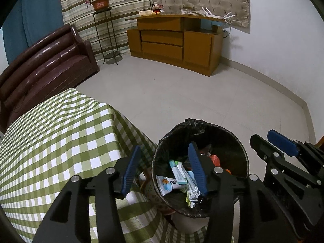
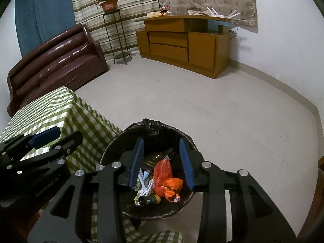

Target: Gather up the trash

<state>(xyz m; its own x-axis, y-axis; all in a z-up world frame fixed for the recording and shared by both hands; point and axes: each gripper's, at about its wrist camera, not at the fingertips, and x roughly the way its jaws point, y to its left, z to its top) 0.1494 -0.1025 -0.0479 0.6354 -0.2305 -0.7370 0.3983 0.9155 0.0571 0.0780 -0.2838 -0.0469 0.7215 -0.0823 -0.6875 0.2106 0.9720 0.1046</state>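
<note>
Trash bin [image 2: 183,199] holds wrappers below both grippers' parted, empty fingers [image 2: 187,162].

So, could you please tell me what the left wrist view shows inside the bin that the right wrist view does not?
Only the left wrist view shows the white and blue snack wrapper and the teal-striped packet against the bin's near wall. Only the right wrist view shows the dark bottle, the crumpled white paper and the dark flat packet. Both show the black-lined trash bin, orange plastic inside it, the green checked tablecloth, and both grippers with open, empty jaws over the bin.
</note>
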